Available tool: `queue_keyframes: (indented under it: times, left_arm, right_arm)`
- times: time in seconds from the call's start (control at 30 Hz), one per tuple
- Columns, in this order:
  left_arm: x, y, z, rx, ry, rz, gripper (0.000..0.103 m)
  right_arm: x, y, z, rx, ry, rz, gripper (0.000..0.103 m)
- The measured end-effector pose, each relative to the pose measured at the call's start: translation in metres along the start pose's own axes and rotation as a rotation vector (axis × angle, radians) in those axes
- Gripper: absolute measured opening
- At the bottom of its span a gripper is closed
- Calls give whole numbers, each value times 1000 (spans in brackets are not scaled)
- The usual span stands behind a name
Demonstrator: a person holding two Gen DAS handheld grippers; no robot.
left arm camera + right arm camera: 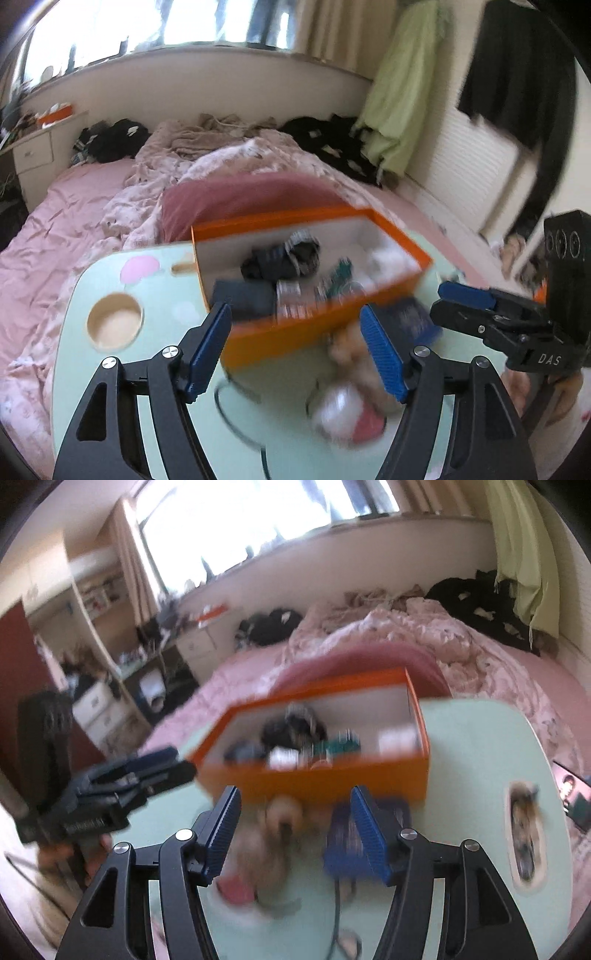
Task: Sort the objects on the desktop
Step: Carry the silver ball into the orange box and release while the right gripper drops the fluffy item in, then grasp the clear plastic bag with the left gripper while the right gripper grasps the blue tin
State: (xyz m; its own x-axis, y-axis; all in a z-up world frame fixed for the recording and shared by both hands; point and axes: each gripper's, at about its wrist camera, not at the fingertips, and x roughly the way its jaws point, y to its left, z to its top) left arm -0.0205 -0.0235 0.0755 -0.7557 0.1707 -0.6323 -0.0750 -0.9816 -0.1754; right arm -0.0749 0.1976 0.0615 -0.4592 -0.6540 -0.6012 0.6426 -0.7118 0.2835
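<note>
Both claws gape, gripping nothing: left claw [299,343], right claw [293,829]; orange box [317,332] holds sorted bits on the worktop [155,354]; plush toy [275,834] and blue case [341,843] lie just before the box.

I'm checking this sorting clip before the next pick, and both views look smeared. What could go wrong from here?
1. Several leftovers lie bunched in front of the orange box: a tan plush toy, a blue packet and a pink-and-white item. The open right gripper may catch two at once.
2. A dark cord runs across the tabletop beneath the open left gripper and could snag.
3. The blur could spoil aim.
</note>
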Motion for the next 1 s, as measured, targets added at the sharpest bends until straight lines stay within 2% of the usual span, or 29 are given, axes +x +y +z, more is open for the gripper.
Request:
queue_keyframes:
  times: [0.13,0.2,0.33,0.4,0.5,0.53,0.57,0.6,0.7,0.8,1.0]
  left_arm:
    - [-6,-13,-37,45,60,8,72]
    - [-3,-15,-52,48,91,20,72]
    - [15,-16,-67,45,158,61,72]
    - [20,-15,-71,40,184,55,72]
    - [24,-16,-73,53,201,89,74]
    - [24,-17,-74,67,201,114,81]
    - [24,-17,-75,68,201,121,84]
    - [25,-15,-76,59,202,112,86]
    - [28,-13,-77,56,212,115,103]
    - [30,-12,-78,67,203,104,103]
    - [30,-12,-77,68,198,101,103]
  right_arm:
    - [-6,10,-39,-86,53,-120,62]
    - [-6,7,-57,-69,76,-155,62]
    - [-5,-1,-71,-37,79,-240,62]
    - [-1,-5,-73,-29,101,-269,63]
    - [0,-2,-79,-58,85,-324,76]
    - [2,0,-81,-70,81,-340,82]
    - [5,3,-84,-92,80,-366,88]
    - [6,5,-84,-102,73,-377,91]
    - [8,1,-83,-93,72,-364,95]
    - [10,0,-85,-101,73,-359,103]
    - [10,2,-84,-110,60,-354,103]
